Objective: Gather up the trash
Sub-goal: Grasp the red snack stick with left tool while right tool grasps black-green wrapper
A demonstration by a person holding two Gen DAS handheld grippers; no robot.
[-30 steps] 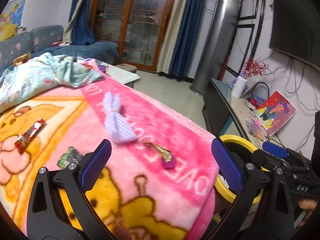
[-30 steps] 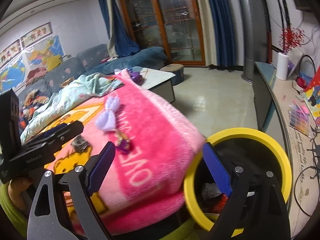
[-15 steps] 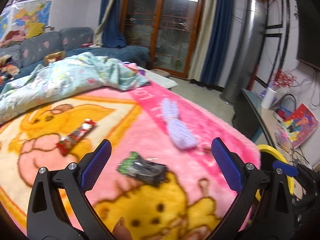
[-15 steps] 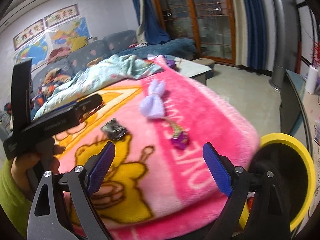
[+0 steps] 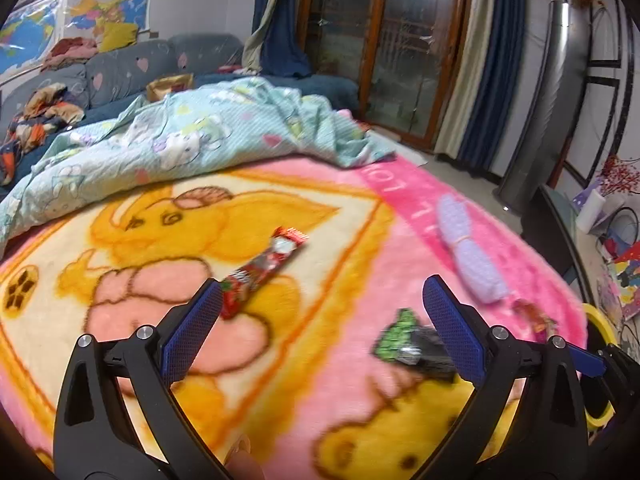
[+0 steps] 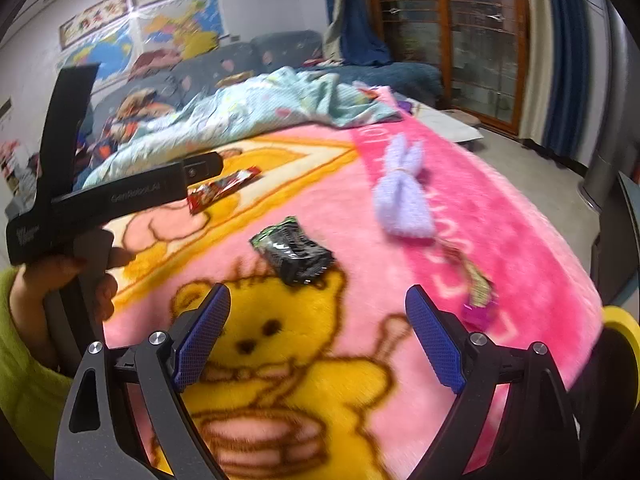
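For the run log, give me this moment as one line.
left tool: open, empty | right tool: open, empty | on blanket: red wrapper, green-black wrapper

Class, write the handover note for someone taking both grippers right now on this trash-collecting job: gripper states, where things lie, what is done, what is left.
Left gripper: open, empty, above the blanket.
Right gripper: open, empty.
Red wrapper lies ahead of the left gripper.
Green-black wrapper lies ahead of the right gripper.
Small pink-tipped wrapper lies near the blanket's edge by the yellow bin.
Nothing is gripped; all three wrappers remain to be binned.
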